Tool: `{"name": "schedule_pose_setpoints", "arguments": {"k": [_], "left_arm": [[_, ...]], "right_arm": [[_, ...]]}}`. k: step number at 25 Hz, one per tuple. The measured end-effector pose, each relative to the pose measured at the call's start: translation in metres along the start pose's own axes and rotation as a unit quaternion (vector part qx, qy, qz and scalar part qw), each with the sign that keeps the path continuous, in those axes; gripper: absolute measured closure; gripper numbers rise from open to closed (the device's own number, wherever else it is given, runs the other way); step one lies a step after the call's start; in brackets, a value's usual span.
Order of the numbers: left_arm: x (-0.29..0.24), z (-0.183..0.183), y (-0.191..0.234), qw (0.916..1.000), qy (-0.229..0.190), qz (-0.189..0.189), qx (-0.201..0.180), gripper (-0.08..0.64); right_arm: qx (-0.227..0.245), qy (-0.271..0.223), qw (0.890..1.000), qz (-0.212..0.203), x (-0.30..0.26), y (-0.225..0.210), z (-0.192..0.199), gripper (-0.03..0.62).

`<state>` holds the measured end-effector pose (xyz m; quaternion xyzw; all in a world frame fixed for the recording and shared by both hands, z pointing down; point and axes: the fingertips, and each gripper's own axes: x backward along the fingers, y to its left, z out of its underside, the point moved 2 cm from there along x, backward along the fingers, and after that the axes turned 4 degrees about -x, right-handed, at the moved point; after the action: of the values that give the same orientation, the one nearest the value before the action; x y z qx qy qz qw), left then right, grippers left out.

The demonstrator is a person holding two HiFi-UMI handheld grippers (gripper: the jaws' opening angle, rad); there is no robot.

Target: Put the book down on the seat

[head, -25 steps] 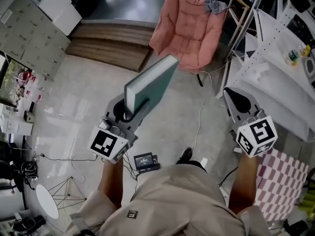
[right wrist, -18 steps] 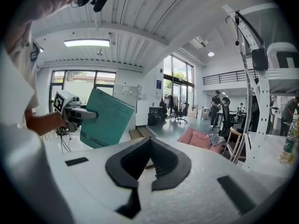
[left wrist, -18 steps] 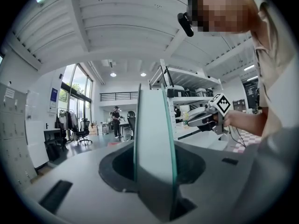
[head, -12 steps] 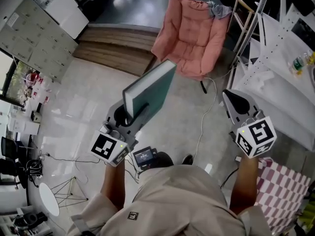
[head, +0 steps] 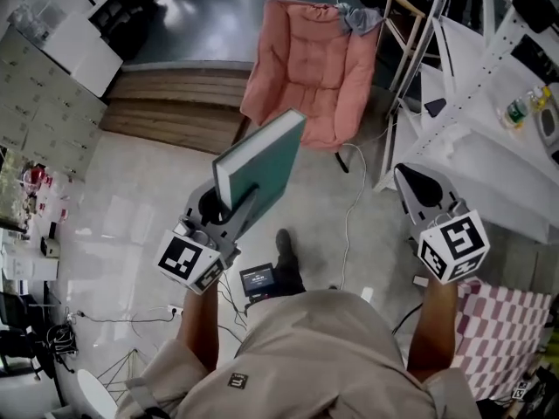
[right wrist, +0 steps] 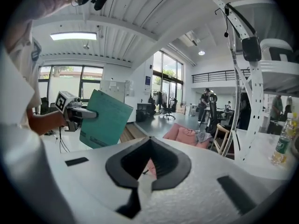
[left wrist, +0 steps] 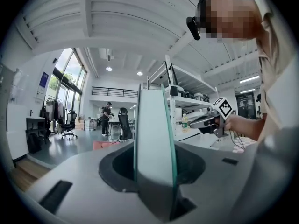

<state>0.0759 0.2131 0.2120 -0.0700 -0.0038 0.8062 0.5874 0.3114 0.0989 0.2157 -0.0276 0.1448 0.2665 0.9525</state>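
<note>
On the pale floor of an open workshop, a person in a beige shirt stands with a tool in each hand, facing a pink armchair (head: 310, 68) that sits ahead beside a low wooden step (head: 175, 112). The left claw (head: 240, 206) is clamped on the lower edge of a teal-covered book (head: 262, 164), its two jaws pressed against the covers on either side. The book is held up in the air, tilted, with the white page edges turned to the person's left and the cover to the right. It is clear of the armchair's cushion and touches nothing but the claw. The seat of the armchair is bare apart from a grey cloth (head: 356, 17) bunched at its top corner.

The right claw (head: 417, 186) is held out to the person's right, well apart from the book, its jaws drawn together with nothing between them. Just beyond it stands a white bench (head: 472, 160) under a metal frame, with a green-labelled bottle (head: 515, 110) on the far side. A white cable (head: 349, 208) trails over the floor from the armchair towards the person's feet, and a pink-and-white checked mat (head: 498, 321) lies by the right arm.
</note>
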Motion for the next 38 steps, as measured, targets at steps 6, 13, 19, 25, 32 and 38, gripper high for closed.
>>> {"name": "schedule_pose_setpoints", "arguments": {"k": [6, 13, 19, 25, 32, 38], "left_arm": [[-0.053, -0.02, 0.077, 0.9987, -0.036, 0.036, -0.01, 0.407], [-0.099, -0.019, 0.151, 0.9974, -0.029, 0.064, -0.015, 0.407], [-0.124, -0.007, 0.206, 0.9971, -0.023, 0.073, -0.006, 0.407], [-0.143, 0.004, 0.248, 0.9964, -0.029, 0.079, -0.008, 0.407], [-0.162, 0.02, 0.302, 0.9987, -0.024, 0.043, 0.011, 0.407], [-0.191, 0.034, 0.349, 0.9997, -0.006, -0.022, 0.008, 0.407]], "right_arm": [[0.0, 0.008, 0.999, 0.035, -0.059, -0.012, -0.031, 0.6], [-0.013, 0.02, 0.998, 0.058, -0.128, -0.028, -0.05, 0.6], [-0.017, 0.028, 0.997, 0.066, -0.184, -0.036, -0.061, 0.6], [0.0, 0.025, 0.997, 0.067, -0.233, -0.043, -0.077, 0.6], [0.023, 0.032, 0.999, 0.02, -0.316, -0.06, -0.094, 0.6], [0.018, 0.031, 0.997, -0.061, -0.424, -0.096, -0.083, 0.6]]}}
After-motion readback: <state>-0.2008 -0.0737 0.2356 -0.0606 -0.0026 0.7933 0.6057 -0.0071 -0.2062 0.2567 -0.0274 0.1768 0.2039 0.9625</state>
